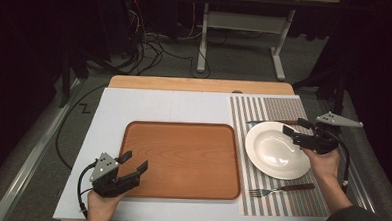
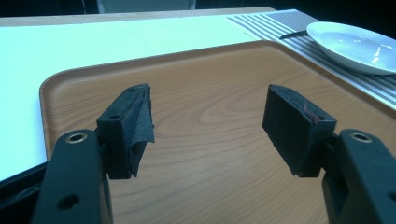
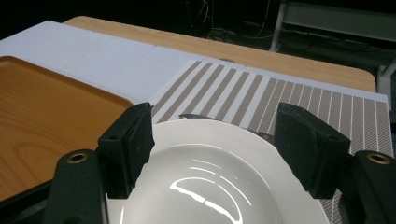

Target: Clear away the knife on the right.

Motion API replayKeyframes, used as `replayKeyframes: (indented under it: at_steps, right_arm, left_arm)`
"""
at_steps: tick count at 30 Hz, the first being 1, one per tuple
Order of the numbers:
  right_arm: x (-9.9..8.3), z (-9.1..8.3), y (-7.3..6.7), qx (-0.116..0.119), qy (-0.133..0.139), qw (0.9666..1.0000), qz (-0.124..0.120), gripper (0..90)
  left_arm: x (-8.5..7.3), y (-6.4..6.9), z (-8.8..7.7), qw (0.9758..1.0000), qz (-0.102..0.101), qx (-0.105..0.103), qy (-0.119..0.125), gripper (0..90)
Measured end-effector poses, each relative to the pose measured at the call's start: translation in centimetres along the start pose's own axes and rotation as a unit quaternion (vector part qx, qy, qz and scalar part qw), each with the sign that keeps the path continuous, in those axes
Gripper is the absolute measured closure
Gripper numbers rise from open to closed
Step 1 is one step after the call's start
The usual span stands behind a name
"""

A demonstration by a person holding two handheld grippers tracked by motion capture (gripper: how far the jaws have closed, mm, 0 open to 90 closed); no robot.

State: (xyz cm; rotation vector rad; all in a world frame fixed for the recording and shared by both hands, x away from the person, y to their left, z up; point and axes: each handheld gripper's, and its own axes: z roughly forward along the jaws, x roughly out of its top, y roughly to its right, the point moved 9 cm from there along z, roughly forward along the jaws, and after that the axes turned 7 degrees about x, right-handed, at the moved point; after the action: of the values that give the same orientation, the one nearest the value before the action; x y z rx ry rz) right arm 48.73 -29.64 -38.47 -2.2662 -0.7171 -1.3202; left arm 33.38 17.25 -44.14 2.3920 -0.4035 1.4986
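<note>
A white plate (image 1: 275, 151) lies on a striped placemat (image 1: 264, 108) at the right of the table. My right gripper (image 1: 292, 136) hovers over the plate's right rim, pointing left, jaws open and nothing pressed between them. In the right gripper view the plate (image 3: 210, 186) spreads below the right gripper (image 3: 215, 144). A wooden tray (image 1: 182, 160) sits in the middle with nothing on it. My left gripper (image 1: 134, 163) rests at the tray's near-left corner, open. The left gripper view has the left gripper (image 2: 208, 126) standing wide over the tray (image 2: 210, 79).
A fork (image 1: 280, 188) lies on the placemat in front of the plate, and a knife (image 1: 271, 122) lies just behind it. A white board (image 1: 154, 106) covers the wooden table. Beyond the far edge are table legs and cables on the floor.
</note>
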Motion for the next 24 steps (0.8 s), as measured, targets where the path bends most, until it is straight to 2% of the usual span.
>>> replayKeyframes:
  at_steps: [5, 12, 14, 15, 16, 21, 22, 24]
  right_arm:
    - [0.4, 0.5, 0.5, 0.002, -0.011, 0.9999, 0.003, 29.4]
    - [0.7, 1.5, 1.8, -0.007, -0.043, 0.9990, 0.004, 29.9]
    - [0.7, 1.9, 2.3, -0.016, -0.062, 0.9979, -0.004, 30.6]
    - [0.7, 1.9, 2.3, -0.016, -0.062, 0.9979, -0.004, 30.6]
    - [0.6, 2.3, 2.6, -0.023, -0.080, 0.9965, -0.007, 30.6]
    - [0.4, 3.3, 3.6, -0.032, -0.119, 0.9924, -0.006, 31.0]
    - [0.4, 3.3, 3.6, -0.032, -0.119, 0.9924, -0.006, 31.0]
    - [0.4, 3.9, 4.4, -0.035, -0.141, 0.9894, 0.001, 31.6]
  left_arm:
    - [0.0, 0.0, 0.0, 1.0000, -0.002, 0.000, 0.001, 33.5]
    - [0.0, -0.1, 0.0, 1.0000, -0.002, 0.001, 0.001, 33.4]
    - [0.0, -0.2, -0.1, 1.0000, -0.002, 0.003, 0.000, 33.4]
    - [0.0, -0.2, -0.1, 1.0000, -0.002, 0.003, 0.000, 33.4]
    - [0.0, -0.2, -0.1, 1.0000, -0.003, 0.003, 0.000, 33.5]
    - [0.1, -0.2, -0.1, 1.0000, -0.006, 0.002, 0.002, 33.4]
    - [0.1, -0.2, -0.1, 1.0000, -0.006, 0.002, 0.002, 33.4]
    - [0.0, -0.2, -0.1, 1.0000, -0.005, 0.002, 0.001, 33.4]
